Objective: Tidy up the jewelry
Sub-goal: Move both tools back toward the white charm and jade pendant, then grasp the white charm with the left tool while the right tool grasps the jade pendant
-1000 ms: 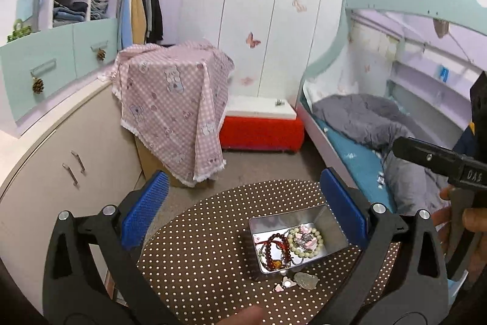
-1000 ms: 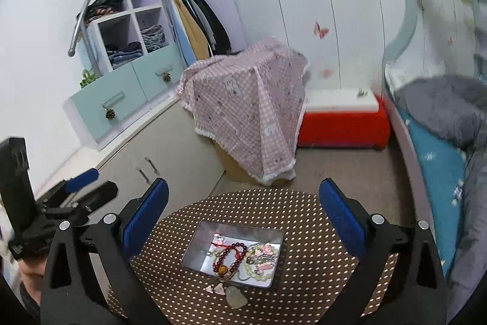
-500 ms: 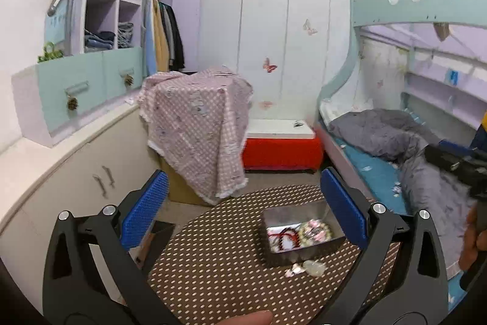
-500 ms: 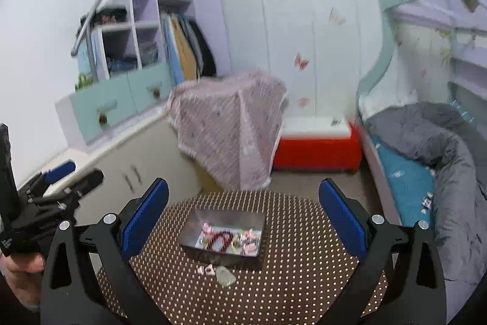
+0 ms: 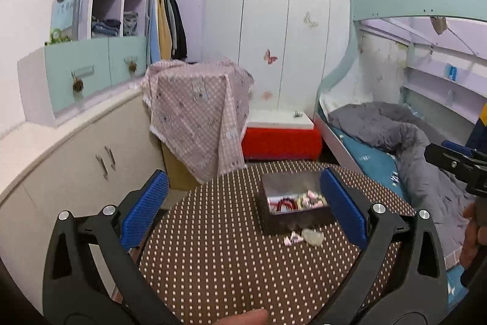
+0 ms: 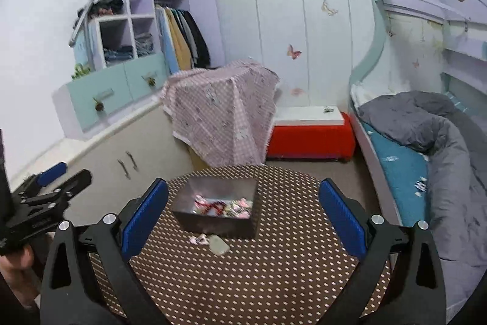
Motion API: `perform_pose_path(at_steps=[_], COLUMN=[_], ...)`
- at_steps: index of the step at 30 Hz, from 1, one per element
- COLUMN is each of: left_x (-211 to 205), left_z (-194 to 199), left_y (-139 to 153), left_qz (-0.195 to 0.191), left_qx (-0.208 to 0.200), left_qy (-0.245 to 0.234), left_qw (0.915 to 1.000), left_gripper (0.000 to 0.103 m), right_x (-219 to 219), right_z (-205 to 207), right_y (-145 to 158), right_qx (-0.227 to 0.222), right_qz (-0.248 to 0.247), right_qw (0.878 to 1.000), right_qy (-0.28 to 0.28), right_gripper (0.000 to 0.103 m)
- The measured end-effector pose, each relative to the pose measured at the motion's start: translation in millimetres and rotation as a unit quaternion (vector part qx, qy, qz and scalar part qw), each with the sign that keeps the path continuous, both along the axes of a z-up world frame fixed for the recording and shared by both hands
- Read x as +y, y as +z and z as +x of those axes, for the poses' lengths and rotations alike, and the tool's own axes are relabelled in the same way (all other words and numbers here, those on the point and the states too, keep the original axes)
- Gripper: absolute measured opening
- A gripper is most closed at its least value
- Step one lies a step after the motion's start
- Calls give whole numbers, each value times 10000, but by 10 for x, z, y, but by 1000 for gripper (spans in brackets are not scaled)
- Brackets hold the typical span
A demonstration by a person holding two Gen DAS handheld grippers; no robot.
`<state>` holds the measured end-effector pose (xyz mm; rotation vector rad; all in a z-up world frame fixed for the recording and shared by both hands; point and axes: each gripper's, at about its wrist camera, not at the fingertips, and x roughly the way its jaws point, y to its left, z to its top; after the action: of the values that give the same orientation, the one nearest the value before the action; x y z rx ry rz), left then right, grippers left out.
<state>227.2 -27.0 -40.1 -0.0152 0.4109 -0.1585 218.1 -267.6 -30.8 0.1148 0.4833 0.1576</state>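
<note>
Retreat marks the left wrist view: left gripper (image 5: 242,203), fingers spread and empty, has pulled back and levelled, so the metal tin (image 5: 293,204) of jewelry now shows side-on near the table's (image 5: 213,258) far edge, loose pieces (image 5: 304,237) before it. Right wrist view: right gripper (image 6: 243,210), likewise spread and empty, has also backed off; sorting seems paused or finished.
</note>
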Motion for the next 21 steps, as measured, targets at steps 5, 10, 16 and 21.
perform_pose_path(at_steps=[5,10,16,21], left_x=[-12,-119,-337,-589], left_z=[2,82,274,527], left_y=[-173,-474,-821,-1150], left_qz=[27,152,516,933], left_qx=[323,772,1150,1476], left_qy=[-191,-293,-497,-732], left_qw=[9993,9965,9908,9819], left_gripper=[97,97,97,97], right_x=[-6,7,30,-76], right_z=[-26,38,152,183], right_y=[-197,-510,-829,-940], right_qx=[340,689,1223,1381], right_qz=[243,344,51,50], right_qw=[9991,9970,9923,9903], right_qy=[96,115,200,119], right_gripper=[95,95,95,95])
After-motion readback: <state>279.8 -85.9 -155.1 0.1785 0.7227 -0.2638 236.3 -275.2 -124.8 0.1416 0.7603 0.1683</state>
